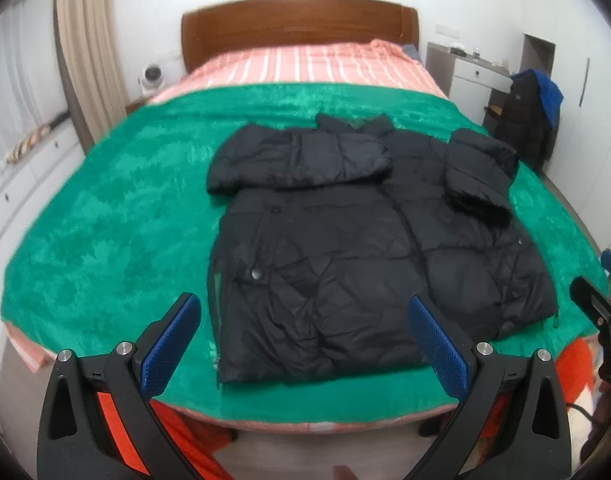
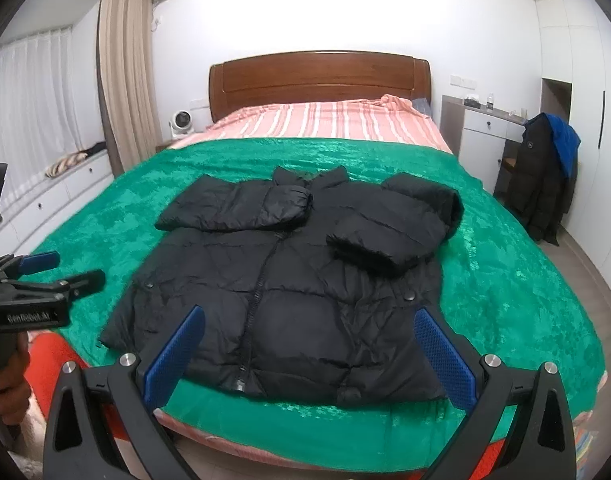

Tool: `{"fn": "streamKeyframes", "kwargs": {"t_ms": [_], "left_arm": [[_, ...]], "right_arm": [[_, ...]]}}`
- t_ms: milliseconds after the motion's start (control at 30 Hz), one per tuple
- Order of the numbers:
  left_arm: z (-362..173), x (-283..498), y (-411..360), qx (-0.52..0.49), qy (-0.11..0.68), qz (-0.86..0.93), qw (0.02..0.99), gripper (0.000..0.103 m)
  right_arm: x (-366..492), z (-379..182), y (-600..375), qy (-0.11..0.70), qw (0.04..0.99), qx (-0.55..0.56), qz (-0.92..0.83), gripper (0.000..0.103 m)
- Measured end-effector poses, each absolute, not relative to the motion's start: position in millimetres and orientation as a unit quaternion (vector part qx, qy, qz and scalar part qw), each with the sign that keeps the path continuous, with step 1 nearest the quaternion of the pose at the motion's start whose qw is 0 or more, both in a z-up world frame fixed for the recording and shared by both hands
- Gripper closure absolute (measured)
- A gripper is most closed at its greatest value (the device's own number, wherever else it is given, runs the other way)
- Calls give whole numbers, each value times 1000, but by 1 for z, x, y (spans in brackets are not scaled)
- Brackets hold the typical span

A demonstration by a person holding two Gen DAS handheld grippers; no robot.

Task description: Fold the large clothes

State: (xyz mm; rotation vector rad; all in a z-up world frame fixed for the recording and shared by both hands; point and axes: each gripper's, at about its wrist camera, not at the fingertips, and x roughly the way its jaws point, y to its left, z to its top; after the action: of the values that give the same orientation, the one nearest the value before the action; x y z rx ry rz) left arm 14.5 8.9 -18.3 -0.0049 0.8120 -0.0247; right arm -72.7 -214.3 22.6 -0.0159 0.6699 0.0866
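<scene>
**Black jacket laid out on the green blanket, both grippers held off it**

Left wrist view: blue-padded fingers of the left gripper (image 1: 305,340) fill the bottom, spread wide apart and holding nothing, poised just short of the foot edge of the bed (image 1: 313,426). Beyond them the black jacket (image 1: 325,248) lies flat on the green blanket (image 1: 117,208), its hem close to the foot edge and both sleeves folded across the chest. At the right border the right gripper (image 1: 593,304) shows partly, also off the jacket.

Right wrist view: the right gripper (image 2: 309,344) has its blue fingers wide apart and empty, hovering over the foot edge by the jacket (image 2: 289,280) hem. The zip runs up the middle; the collar points toward the wooden headboard (image 2: 319,80). At the left border a hand (image 2: 7,392) grips the handle of the left gripper (image 2: 69,268), held level beside the blanket's (image 2: 505,280) left edge.
</scene>
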Motion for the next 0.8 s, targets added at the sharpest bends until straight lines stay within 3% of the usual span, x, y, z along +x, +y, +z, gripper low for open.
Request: {"fn": "streamKeyframes", "kwargs": {"t_ms": [600,800], "left_arm": [[-114,67,89,-73,500,4,863,0],[-138,78,101,-107,520,-25,847,0]], "right_arm": [[-52,-14,-253,398,909,-90,-79,0],[-39,-33,-276,417,907,-38,-41,0]]}}
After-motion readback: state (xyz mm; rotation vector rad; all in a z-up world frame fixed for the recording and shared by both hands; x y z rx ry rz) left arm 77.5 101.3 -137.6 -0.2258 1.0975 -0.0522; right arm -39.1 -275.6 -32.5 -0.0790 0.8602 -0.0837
